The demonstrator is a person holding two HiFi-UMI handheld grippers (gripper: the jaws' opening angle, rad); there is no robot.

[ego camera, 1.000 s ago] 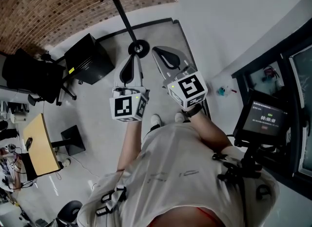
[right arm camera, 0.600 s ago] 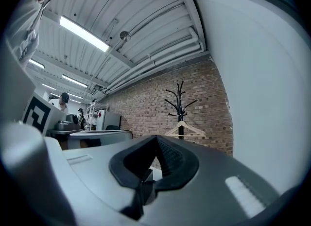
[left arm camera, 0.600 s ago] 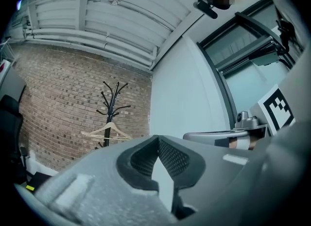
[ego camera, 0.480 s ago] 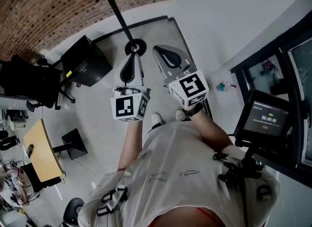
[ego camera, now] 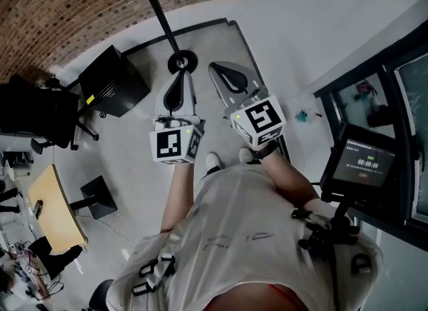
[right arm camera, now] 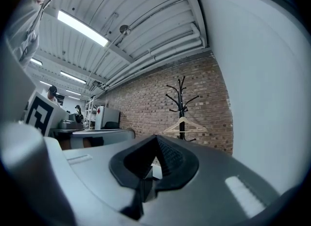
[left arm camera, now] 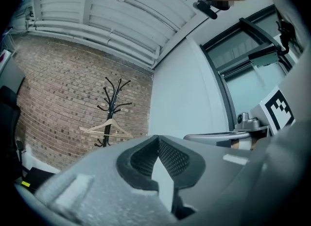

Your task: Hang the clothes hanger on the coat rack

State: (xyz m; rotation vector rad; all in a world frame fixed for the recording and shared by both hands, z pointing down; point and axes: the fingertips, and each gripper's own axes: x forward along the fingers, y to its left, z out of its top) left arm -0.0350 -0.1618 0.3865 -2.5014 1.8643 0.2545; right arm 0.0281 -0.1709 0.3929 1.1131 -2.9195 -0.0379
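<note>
A black coat rack (ego camera: 164,25) stands by the brick wall, its round base (ego camera: 182,62) on the grey floor. A wooden hanger (left arm camera: 108,127) hangs on the rack's lower hooks, also visible as the hanger (right arm camera: 184,125) in the right gripper view and at the head view's top edge. My left gripper (ego camera: 175,93) and right gripper (ego camera: 231,79) are held side by side in front of me, pointing toward the rack, well short of it. The left gripper (left arm camera: 156,158) and right gripper (right arm camera: 155,156) are both shut with nothing between the pads.
A black cabinet (ego camera: 110,79) and an office chair (ego camera: 33,112) stand left of the rack. A wooden desk (ego camera: 57,202) is further left. A white wall and a dark-framed window with a screen (ego camera: 361,162) run along the right.
Both grippers stay shut and empty, side by side. In the head view the rack, cabinet and desk have slid slightly up and to the left.
</note>
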